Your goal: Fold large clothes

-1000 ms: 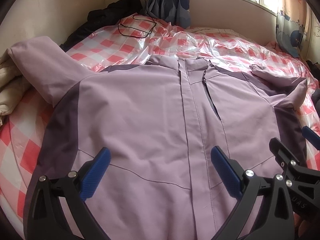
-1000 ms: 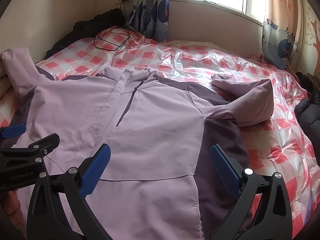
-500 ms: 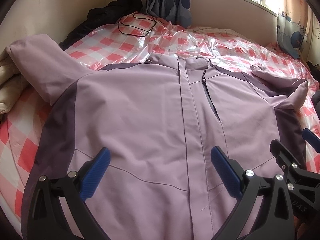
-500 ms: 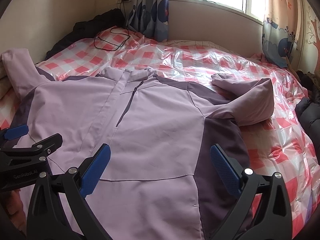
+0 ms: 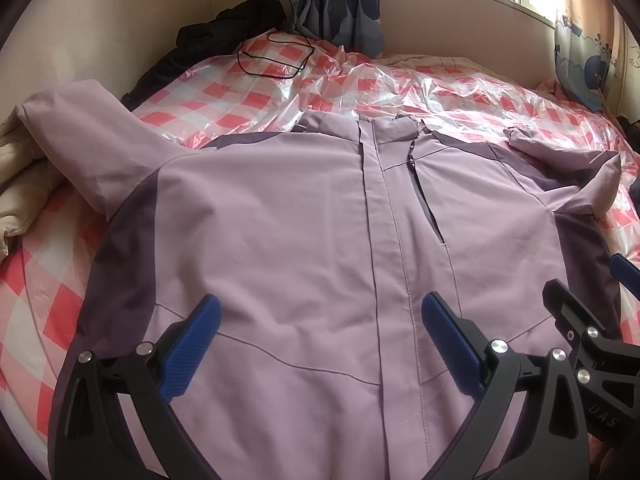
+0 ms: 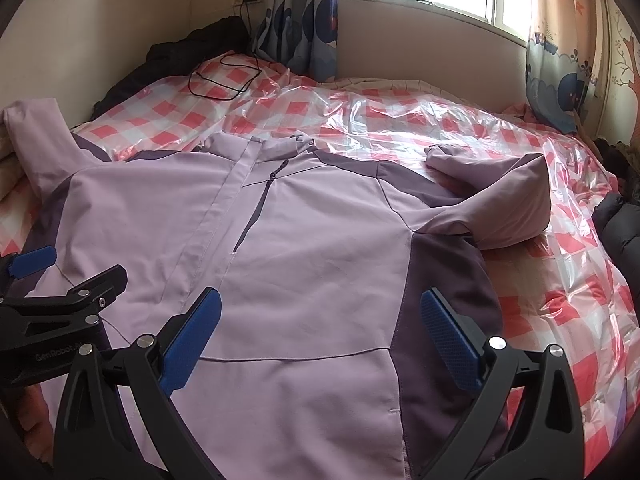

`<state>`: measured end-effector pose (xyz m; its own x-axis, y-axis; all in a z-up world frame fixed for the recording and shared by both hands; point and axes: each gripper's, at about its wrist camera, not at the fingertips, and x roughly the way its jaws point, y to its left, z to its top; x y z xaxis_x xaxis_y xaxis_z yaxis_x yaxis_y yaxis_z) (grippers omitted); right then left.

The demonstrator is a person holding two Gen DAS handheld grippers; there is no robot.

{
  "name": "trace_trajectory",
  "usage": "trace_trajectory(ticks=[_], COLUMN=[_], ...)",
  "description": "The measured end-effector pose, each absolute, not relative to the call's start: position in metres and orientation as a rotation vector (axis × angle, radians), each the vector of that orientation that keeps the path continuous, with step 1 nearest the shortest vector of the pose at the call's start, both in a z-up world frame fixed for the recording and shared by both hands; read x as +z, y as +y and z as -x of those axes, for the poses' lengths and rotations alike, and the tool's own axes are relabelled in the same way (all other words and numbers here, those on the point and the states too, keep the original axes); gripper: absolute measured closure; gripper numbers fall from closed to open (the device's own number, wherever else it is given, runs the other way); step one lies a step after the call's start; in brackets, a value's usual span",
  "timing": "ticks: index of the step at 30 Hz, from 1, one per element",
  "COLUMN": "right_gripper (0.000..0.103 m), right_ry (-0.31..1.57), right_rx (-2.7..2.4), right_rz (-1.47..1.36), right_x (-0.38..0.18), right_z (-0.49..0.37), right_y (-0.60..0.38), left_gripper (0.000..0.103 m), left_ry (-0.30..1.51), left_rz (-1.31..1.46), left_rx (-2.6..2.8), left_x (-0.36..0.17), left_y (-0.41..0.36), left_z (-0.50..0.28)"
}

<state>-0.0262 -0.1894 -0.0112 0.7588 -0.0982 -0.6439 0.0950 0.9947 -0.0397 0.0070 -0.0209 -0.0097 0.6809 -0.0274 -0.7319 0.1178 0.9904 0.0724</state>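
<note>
**Jacket flat, front up, hem nearest — both tongs spread above it, nothing gripped**

- Left gripper (image 5: 320, 344) is held over the lower front of the jacket (image 5: 304, 248), astride the zip flap; jaws spread, nothing pinched. No contact with the cloth can be confirmed.
- Right gripper (image 6: 320, 340) is held over the lower right panel, near the dark side strip (image 6: 444, 280); jaws spread too, empty. It is seen at the right edge of the left wrist view, just beside the left gripper.
- Key relation: the jacket's long axis runs straight away from both grippers, hem near, collar (image 6: 256, 146) far. The body lies ahead and below; nothing has been folded yet, judging by the layout.
- Left sleeve (image 5: 96, 140) is thrown out and up to the far left, partly over a beige quilt (image 5: 24, 184). Right sleeve (image 6: 496, 200) is doubled back on itself at the far right. Each sleeve is nearer its own-side gripper, so a sleeve-in fold is probably next.
- The jacket lies on a bed with a check sheet under clear plastic film (image 6: 400, 120); the film is likely slippery and could drag with the cloth.
- Further back: black cable (image 6: 224, 80) on the bed, dark clothes (image 5: 224, 40) by the wall, another dark garment (image 6: 620, 232) at the right edge. None is in the fold path.
</note>
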Motion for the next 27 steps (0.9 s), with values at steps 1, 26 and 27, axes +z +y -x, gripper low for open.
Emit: trace_trajectory(ticks=[1, 26, 27], right_gripper=[0.007, 0.007, 0.007], right_ry=[0.701, 0.698, 0.699], right_rx=[-0.103, -0.097, -0.097], right_rz=[0.005, -0.001, -0.002], right_x=[-0.0112, -0.0115, -0.0114], right_z=[0.0262, 0.0275, 0.0277], right_y=[-0.1887, -0.1891, -0.1881], left_gripper=[0.007, 0.007, 0.007], left_ry=[0.819, 0.812, 0.812], left_rz=[-0.116, -0.127, -0.127], left_rx=[-0.083, -0.075, -0.077], left_x=[-0.0098, -0.0107, -0.0107], left_y=[-0.0214, -0.0249, -0.0249], left_z=[-0.0075, -0.0054, -0.0054])
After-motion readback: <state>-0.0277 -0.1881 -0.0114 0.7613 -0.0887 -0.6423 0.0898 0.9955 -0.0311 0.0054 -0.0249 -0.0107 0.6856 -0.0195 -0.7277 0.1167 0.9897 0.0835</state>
